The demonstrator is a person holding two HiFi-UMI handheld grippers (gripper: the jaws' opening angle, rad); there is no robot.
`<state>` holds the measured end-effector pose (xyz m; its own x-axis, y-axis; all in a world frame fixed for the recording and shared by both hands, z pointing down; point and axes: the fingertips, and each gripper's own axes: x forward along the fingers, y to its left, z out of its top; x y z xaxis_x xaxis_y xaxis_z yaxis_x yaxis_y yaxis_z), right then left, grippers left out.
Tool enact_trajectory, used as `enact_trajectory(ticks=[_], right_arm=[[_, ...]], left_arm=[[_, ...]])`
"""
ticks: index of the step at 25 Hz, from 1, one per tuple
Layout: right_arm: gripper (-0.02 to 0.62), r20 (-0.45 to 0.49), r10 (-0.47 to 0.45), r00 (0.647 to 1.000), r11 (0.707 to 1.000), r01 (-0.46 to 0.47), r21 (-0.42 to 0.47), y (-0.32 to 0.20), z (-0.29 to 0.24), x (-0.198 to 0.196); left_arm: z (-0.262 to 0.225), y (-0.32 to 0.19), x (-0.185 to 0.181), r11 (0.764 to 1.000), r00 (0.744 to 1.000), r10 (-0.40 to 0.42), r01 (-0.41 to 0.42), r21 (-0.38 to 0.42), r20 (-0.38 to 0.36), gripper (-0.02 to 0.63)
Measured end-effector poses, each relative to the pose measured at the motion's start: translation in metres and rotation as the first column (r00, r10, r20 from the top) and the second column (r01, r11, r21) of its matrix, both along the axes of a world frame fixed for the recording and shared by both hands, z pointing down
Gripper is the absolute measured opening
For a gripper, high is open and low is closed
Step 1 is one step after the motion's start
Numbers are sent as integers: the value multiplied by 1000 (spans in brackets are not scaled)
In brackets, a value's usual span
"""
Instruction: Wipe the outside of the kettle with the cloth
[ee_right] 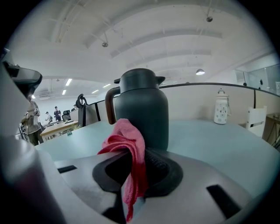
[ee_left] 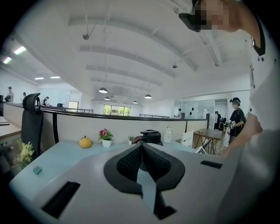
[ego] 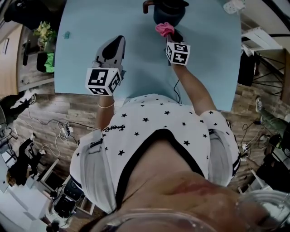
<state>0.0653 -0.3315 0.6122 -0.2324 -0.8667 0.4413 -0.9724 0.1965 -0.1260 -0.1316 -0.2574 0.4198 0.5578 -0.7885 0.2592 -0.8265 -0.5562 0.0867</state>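
**Right gripper clamps the pink cloth at the foot of the kettle; left gripper closed and empty**

The right gripper point(ee_right: 136, 154) has its two black ribbed jaws pinched onto a crumpled pink terry cloth point(ee_right: 127, 146). One bunch of the cloth stands up above the jaws and a tail hangs down between them. In the head view this gripper point(ego: 169, 35) reaches forward over the table with the cloth point(ego: 164, 28) at its tip.

Directly ahead of the cloth stands the dark grey insulated kettle with a brown handle point(ee_right: 142, 109). It is upright with its lid on, its spout to the right and its handle to the left in the right gripper view. The cloth's upper bunch overlaps the kettle's lower left side, but I cannot tell whether they touch. From the head view the kettle point(ego: 170, 11) sits near the far edge of the pale blue tabletop point(ego: 90, 18).

The left gripper point(ee_left: 141, 148) has its jaws brought together with nothing between them. It is held above the table's near left part point(ego: 117, 41), well apart from the kettle point(ee_left: 149, 136), which it faces from a distance.

Farther out, along the grey partition, the left gripper view shows a yellow-orange round fruit point(ee_left: 85, 142). Beside it is a small white pot of pink flowers point(ee_left: 105, 136). A white patterned bottle point(ee_left: 168, 134) stands right of the kettle. A small teal object point(ee_left: 37, 169) lies on the table's left side.
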Motion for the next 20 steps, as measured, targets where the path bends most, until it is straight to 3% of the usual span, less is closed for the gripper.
enact_trajectory(ticks=[6, 13, 20], right_arm=[[69, 13, 43, 999, 999, -43, -6, 3, -1, 20], [69, 156, 84, 984, 996, -85, -2, 26, -19, 35], [69, 265, 84, 960, 993, -103, 59, 48, -58, 42]], left_arm=[[-4, 1, 2, 1000, 1000, -1, 1, 11, 0, 29], [-5, 4, 8, 1000, 1000, 4, -3, 20, -7, 29], [-9, 8, 17, 999, 1000, 28, -28, 32, -12, 29]])
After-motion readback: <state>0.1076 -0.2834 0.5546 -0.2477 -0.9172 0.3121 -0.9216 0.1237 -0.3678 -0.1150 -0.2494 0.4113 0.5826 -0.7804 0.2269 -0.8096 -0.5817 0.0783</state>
